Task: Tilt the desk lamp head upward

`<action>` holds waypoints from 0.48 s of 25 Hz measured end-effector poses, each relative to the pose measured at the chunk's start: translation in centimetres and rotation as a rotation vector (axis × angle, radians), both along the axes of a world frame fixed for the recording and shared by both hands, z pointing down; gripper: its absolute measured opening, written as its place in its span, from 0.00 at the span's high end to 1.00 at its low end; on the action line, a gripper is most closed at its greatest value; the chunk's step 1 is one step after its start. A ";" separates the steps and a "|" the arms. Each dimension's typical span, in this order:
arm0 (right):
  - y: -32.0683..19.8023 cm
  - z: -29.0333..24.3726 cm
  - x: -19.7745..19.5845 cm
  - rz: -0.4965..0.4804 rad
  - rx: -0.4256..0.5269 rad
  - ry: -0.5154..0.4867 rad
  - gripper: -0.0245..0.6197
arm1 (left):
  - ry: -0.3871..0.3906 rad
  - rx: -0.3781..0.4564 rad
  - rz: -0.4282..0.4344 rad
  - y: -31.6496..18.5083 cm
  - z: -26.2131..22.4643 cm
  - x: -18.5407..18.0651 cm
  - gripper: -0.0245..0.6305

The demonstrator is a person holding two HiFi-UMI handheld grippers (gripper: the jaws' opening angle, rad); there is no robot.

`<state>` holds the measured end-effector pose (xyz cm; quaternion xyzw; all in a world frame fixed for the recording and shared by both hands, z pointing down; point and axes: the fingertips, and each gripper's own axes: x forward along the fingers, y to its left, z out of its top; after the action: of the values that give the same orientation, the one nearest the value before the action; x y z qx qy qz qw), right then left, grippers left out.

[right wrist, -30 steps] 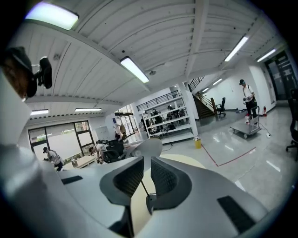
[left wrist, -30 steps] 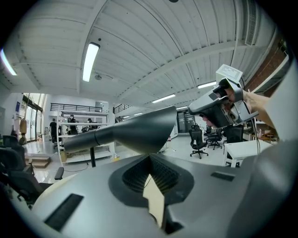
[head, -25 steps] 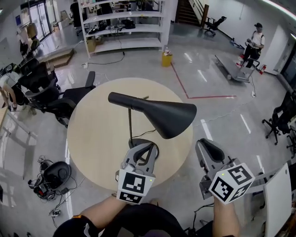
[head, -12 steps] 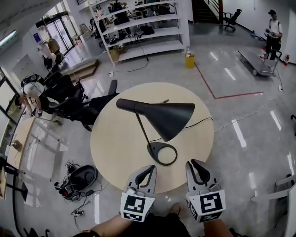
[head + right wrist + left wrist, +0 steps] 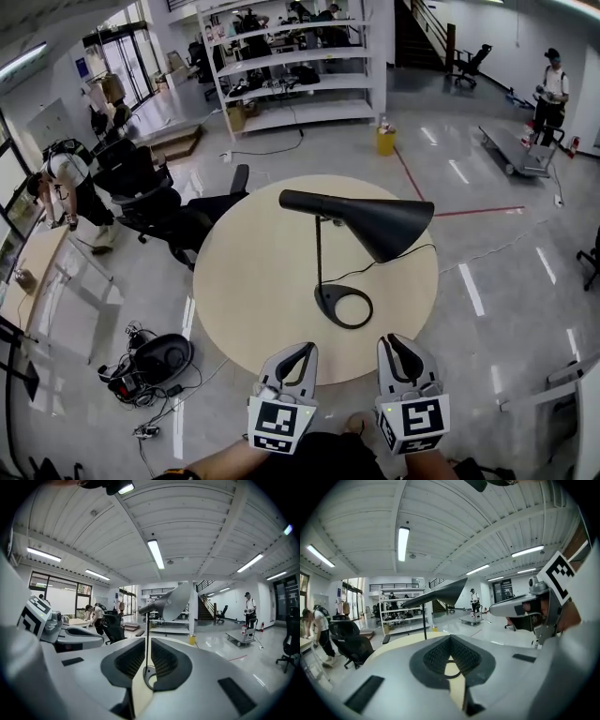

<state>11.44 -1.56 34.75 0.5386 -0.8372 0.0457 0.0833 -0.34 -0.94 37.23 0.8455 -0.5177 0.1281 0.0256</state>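
Left claw (image 5: 302, 349), closed and empty, and right claw (image 5: 394, 341), narrowly parted and empty, hover at the round worktop (image 5: 248, 281) edge. Ahead and above sits the desk lamp head (image 5: 375, 221), untouched. Advisable: steady the lamp base (image 5: 343, 307) and lift the shade rim gently.

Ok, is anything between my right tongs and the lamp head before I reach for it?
Nothing visible blocks it. The right tongs hang by the near edge of the table. Ahead lie only bare tabletop and the lamp's own base and stem, with the lamp head above them, untouched.
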 end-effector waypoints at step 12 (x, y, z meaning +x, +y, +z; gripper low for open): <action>12.8 3.8 -16.0 0.105 -0.026 0.028 0.89 | 0.058 -0.059 0.018 11.9 2.8 -16.0 0.90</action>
<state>-4.61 11.26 38.51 0.5812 -0.8059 0.0531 0.0995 -16.39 11.00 39.98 0.8523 -0.5053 0.1189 0.0641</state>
